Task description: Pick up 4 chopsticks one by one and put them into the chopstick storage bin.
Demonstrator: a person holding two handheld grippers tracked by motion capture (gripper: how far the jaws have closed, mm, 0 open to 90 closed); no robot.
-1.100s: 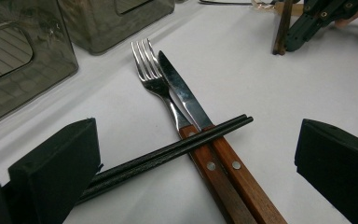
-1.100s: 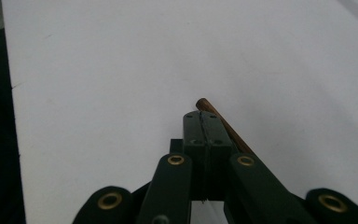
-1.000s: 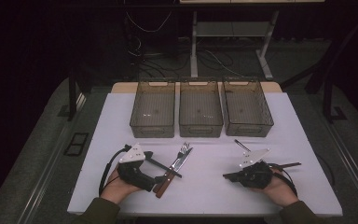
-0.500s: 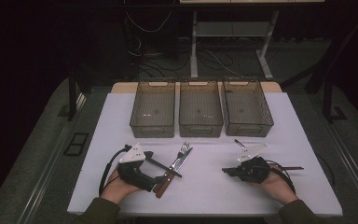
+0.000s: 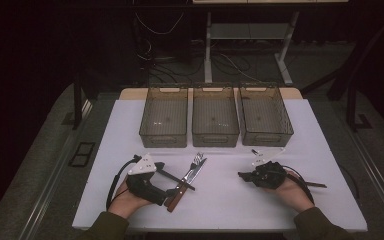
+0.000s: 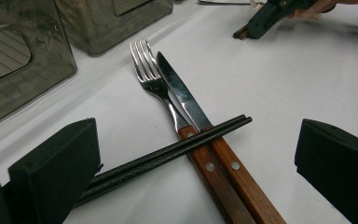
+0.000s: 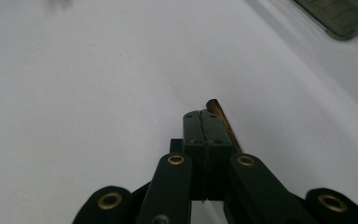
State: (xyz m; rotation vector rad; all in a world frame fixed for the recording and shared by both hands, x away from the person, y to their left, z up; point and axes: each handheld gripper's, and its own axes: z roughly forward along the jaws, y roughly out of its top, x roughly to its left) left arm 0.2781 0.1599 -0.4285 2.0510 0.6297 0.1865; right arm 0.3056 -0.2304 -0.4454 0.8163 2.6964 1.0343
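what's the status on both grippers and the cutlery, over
Left gripper open, jaws either side of the chopsticks. Chopsticks lie across fork and knife handles. Right gripper shut on a brown stick-like piece. Three bins behind, nothing blocking.

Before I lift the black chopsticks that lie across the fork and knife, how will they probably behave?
The black chopsticks look thin, straight and stiff, so they probably will not bend. They are two separate smooth sticks, so one may slip or the pair may scissor apart. They rest across the wooden handles of the fork and knife, so lifting could nudge those.

Bare table [image 5: 230, 200] between both hands; three bins [image 5: 215, 117] (side by side) wall the far edge.
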